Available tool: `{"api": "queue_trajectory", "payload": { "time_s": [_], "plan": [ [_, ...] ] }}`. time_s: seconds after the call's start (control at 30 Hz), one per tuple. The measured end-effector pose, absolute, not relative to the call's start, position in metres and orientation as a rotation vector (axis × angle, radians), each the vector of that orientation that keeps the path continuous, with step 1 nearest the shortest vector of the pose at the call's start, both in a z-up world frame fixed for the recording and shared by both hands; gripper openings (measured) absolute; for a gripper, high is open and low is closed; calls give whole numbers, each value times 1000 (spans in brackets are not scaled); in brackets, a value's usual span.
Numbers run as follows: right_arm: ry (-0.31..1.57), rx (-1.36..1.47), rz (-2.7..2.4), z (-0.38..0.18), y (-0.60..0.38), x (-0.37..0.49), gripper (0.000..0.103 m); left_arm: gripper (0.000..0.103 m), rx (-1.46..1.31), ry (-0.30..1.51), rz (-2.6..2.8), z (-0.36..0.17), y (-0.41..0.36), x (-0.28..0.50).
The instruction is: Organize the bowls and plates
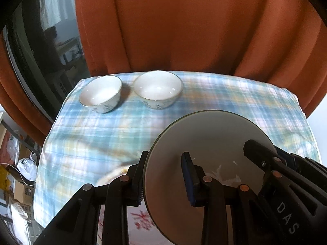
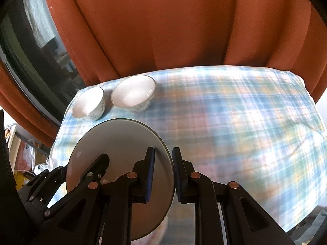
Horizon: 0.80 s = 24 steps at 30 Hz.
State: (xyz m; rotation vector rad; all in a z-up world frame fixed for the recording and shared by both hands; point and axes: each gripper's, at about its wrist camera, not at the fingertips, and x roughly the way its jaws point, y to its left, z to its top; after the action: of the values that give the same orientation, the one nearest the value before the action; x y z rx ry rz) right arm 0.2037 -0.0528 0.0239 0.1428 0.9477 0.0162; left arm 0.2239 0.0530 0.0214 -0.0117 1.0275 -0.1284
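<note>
both tools grip grey plate (image 1: 206,143) by opposite rims: left tool (image 1: 165,175), right tool (image 2: 163,173). plate held tilted above table (image 2: 245,122); two bowls (image 1: 100,94) upper left. next, likely: set plate down level.

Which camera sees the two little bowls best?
The left wrist view. There the two bowls sit bigger and nearer the middle on the checked cloth, with their blue patterns visible. The right wrist view shows both bowls too, but smaller, off to the left, just past the plate.
</note>
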Motion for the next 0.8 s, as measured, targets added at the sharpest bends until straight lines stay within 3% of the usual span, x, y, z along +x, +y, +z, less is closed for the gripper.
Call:
{"api": "queue_trajectory", "payload": {
  "time_s": [0.8],
  "plan": [
    [1084, 117, 50, -48, -168, 144, 21, 31, -31, 1180, -90, -49, -58, 154]
  ]
}}
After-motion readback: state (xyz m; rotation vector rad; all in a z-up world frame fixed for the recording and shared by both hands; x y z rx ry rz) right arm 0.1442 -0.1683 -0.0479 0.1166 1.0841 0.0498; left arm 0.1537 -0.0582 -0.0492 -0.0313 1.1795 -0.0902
